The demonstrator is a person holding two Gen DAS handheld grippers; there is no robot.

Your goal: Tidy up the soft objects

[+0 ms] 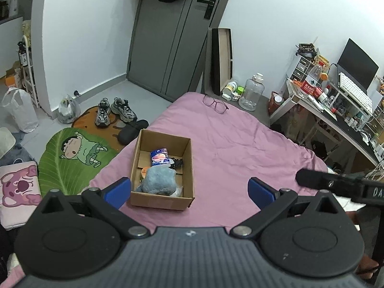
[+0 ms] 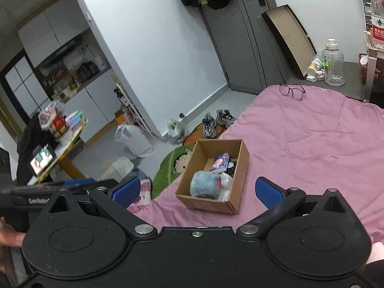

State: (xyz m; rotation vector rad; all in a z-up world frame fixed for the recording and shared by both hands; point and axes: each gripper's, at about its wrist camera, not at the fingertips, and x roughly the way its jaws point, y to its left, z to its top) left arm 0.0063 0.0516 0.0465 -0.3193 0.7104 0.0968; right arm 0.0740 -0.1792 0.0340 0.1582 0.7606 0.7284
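A cardboard box (image 1: 162,170) holding a blue plush toy (image 1: 157,180) sits near the left edge of a pink bed (image 1: 240,148). Both the left gripper (image 1: 189,189) and right gripper (image 2: 198,190) hover above it, fingers spread wide and empty, with bare sheet stretching to the right.

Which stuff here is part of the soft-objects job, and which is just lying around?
Job: cardboard box, grey-blue plush and tissue pack inside it, both grippers open.
Lying about: glasses, sneakers, clear jug, leaf rug.

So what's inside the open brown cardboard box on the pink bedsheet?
Inside the cardboard box: a fluffy grey-blue plush, a blue tissue pack, a black item. The plush hides whatever lies beneath it.
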